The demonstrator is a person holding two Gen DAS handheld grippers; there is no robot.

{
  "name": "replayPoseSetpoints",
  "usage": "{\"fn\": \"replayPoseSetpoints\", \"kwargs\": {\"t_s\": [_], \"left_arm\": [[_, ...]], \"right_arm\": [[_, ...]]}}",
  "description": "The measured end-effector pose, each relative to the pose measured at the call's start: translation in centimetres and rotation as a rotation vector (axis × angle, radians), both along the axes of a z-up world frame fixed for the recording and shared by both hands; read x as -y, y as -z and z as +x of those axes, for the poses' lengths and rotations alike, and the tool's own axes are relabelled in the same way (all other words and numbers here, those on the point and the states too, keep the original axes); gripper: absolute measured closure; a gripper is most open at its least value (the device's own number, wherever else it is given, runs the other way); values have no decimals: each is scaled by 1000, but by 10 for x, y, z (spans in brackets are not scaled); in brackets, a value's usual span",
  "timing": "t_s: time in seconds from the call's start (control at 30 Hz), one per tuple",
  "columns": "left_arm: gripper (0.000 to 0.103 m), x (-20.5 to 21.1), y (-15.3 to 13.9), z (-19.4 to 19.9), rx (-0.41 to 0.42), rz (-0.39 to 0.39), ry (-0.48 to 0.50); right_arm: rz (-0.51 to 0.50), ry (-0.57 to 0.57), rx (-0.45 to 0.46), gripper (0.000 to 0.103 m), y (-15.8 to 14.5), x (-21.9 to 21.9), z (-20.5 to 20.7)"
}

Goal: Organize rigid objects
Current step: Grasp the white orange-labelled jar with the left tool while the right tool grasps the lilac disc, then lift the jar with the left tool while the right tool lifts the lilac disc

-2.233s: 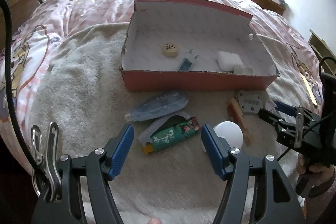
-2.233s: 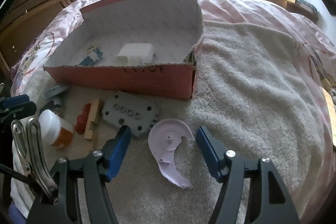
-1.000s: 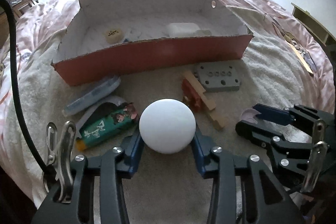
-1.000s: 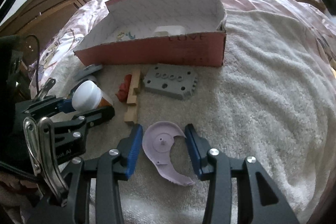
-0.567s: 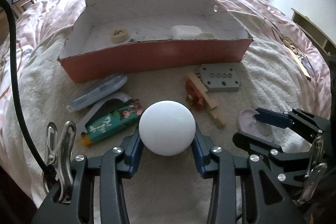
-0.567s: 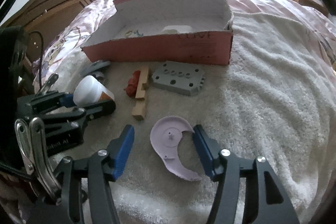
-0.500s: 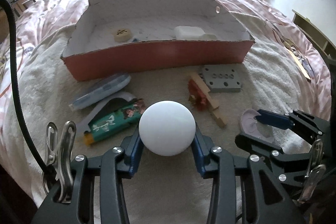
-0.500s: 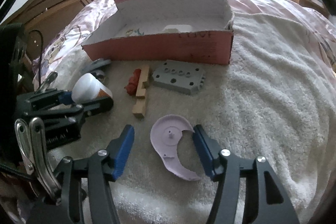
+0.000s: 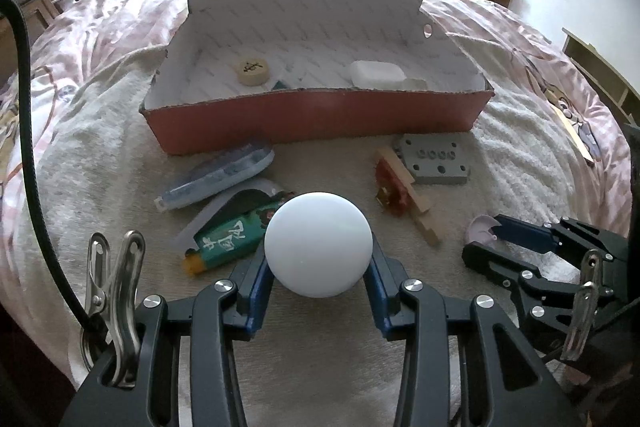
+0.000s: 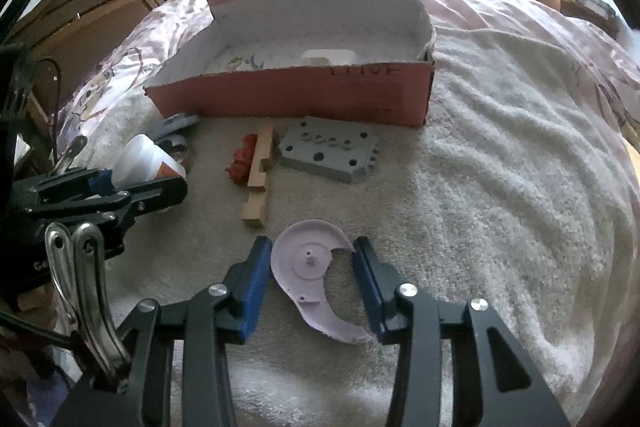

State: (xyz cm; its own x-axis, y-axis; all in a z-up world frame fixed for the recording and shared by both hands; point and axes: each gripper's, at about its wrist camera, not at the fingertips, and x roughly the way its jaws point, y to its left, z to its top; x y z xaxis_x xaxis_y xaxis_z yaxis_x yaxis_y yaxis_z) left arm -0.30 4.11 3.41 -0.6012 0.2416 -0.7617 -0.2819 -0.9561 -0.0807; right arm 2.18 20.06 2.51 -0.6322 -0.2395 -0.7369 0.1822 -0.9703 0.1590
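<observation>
White-capped bottle (image 9: 318, 243), one of the rigid objects being tidied on a bed, sits pinched by its round cap in the jaws of the left gripper (image 9: 318, 259), held clear of the cream blanket (image 10: 500, 227) and facing the open red box (image 9: 320, 119) on the far side, apparently its destination. To the right, the jaws of the right gripper (image 10: 312, 249) are closing on a lilac plastic piece (image 10: 300, 263) lying flat on the blanket, both pads at its edges. A round wooden game piece (image 9: 251, 67) and a white case (image 9: 376, 73) already lie in the box. Between the grippers and the box's near wall wait a grey drilled block (image 9: 436, 163), a wooden strip with a red part (image 9: 404, 187), a blue case (image 9: 216, 175) and a green packet (image 9: 232, 239); that wall must be cleared from above
</observation>
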Motion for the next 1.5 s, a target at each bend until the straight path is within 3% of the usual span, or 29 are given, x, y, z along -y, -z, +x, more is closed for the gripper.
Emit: {"fn": "replayPoseSetpoints", "kwargs": {"t_s": [0.63, 1.23, 1.3, 1.5], "left_arm": [[61, 15, -20, 8, -50, 26, -37], [61, 11, -48, -15, -95, 35, 4], [81, 10, -49, -21, -90, 41, 13], [81, 12, -53, -27, -96, 48, 39]], "right_arm": [[-76, -2, -30, 59, -23, 2, 5], [-124, -35, -48, 59, -55, 4, -24], [-126, -34, -47, 59, -57, 4, -30], [-125, -36, -61, 59, -61, 6, -39]]}}
